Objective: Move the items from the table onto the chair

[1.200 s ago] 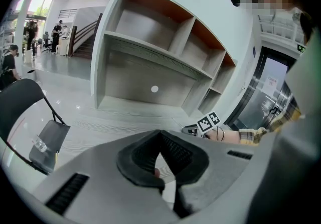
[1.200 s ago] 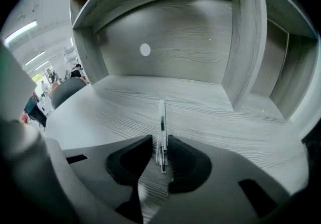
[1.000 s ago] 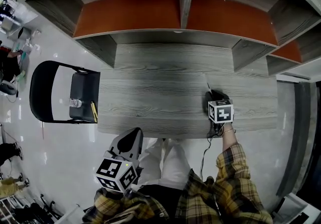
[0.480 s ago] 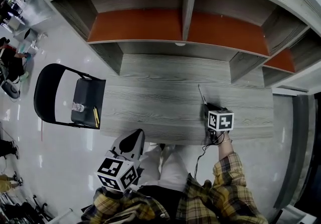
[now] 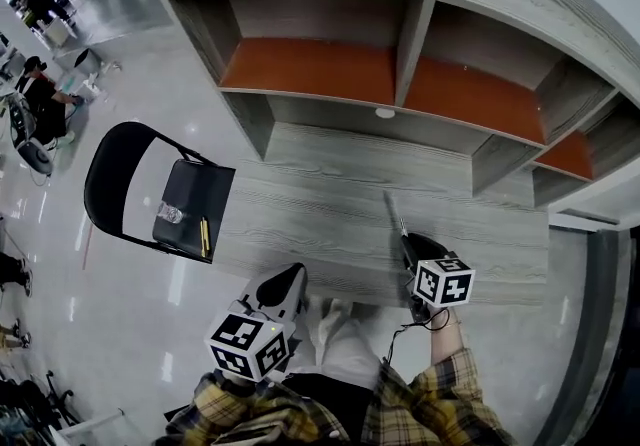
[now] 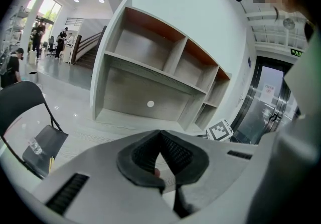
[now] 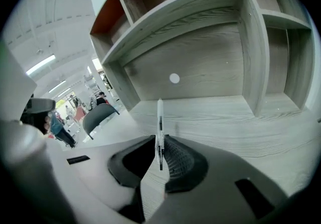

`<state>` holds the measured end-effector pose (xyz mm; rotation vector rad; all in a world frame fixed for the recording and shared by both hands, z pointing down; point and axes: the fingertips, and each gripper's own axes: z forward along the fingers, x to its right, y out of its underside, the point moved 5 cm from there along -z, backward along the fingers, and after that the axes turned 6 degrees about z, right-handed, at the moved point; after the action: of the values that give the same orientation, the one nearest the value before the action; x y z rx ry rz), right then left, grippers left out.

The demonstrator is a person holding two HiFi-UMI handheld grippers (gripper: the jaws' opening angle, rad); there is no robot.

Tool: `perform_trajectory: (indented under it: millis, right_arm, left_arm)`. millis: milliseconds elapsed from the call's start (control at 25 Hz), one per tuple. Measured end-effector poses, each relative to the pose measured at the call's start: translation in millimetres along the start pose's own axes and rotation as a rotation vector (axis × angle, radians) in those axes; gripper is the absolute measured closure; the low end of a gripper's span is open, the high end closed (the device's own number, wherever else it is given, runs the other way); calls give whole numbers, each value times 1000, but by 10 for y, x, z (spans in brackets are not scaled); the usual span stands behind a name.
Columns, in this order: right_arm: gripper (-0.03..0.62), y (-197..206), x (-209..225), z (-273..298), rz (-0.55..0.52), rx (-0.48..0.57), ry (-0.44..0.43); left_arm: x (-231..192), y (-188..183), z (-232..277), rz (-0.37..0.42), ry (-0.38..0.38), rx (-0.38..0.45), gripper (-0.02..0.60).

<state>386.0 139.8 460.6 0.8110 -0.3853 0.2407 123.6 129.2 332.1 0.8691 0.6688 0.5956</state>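
A yellow pen point(image 5: 204, 237) and a small clear item point(image 5: 170, 213) are seen on the seat of the black chair point(image 5: 200, 192), at nine o'clock of the table point(image 5: 320, 194). At six o'clock, off the table's near edge, the left gripper point(image 5: 288, 282) is held closed, nothing gripped. At four o'clock a white pen point(image 5: 395, 217) is clamped in the right gripper point(image 5: 408, 246) over the tabletop, pointed toward eleven o'clock.

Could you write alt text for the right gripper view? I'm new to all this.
The right gripper pinches a white pen between its two dark jaws, the pen pointing ahead over a grey wood-grain table. Beyond stands a wooden shelf unit, with a dark chair far off at left.
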Motion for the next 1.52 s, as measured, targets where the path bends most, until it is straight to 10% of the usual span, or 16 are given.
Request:
perform_trajectory:
  millis: [400,1520]
  right_arm:
    - [528,22,-1039,285,-93,-64,-140]
    - [528,1190,-4788,3819,-129,-344,-322]
  left_arm:
    - [-586,20,-357,-93,-82,48,578]
    - [-4608,1177,-1915,-287,-270,10,578]
